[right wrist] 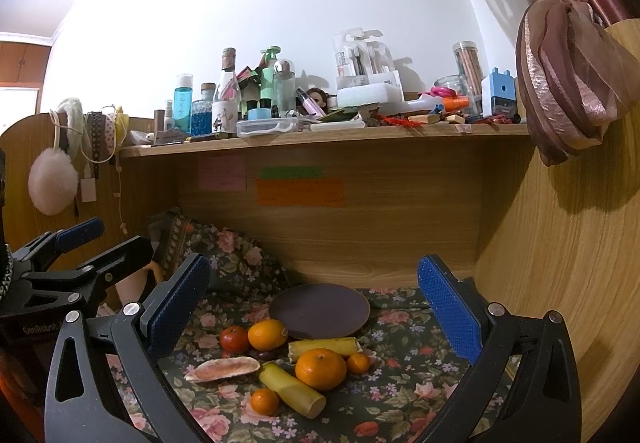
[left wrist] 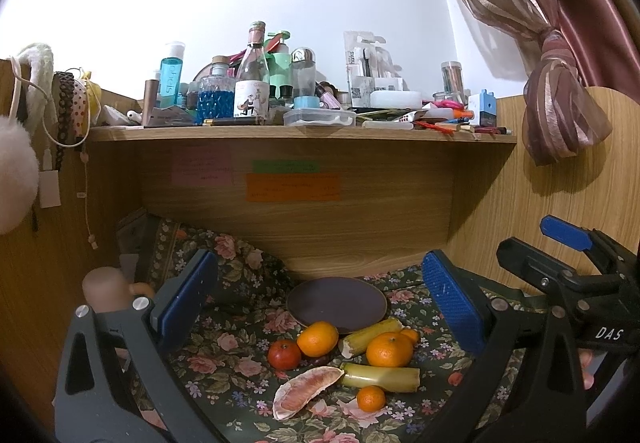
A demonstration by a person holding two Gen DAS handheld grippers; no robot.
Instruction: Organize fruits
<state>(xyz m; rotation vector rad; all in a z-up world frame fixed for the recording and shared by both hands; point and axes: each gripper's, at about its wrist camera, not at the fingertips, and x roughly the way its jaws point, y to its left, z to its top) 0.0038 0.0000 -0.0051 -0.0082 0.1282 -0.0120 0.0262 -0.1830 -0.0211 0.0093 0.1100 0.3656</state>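
A dark round plate (left wrist: 336, 303) (right wrist: 320, 309) lies empty on the floral cloth, against the wooden back panel. In front of it lie loose fruits: a red tomato-like fruit (left wrist: 284, 354) (right wrist: 235, 339), two large oranges (left wrist: 318, 339) (left wrist: 389, 350) (right wrist: 267, 334) (right wrist: 321, 369), two small oranges (left wrist: 371, 398) (right wrist: 264, 401), two yellow sugarcane-like pieces (left wrist: 382, 377) (right wrist: 294, 389) and a pink pomelo segment (left wrist: 306, 391) (right wrist: 228, 369). My left gripper (left wrist: 320, 307) is open and empty above the fruits. My right gripper (right wrist: 316, 307) is open and empty too, beside the left one.
A wooden shelf (left wrist: 304, 133) (right wrist: 320, 139) crowded with bottles and boxes overhangs the back. A wooden side wall (right wrist: 560, 263) stands at the right, with a tied pink curtain (right wrist: 568, 83). Sticky notes (left wrist: 292, 187) hang on the back panel. Bunched cloth (left wrist: 240, 255) lies at the back left.
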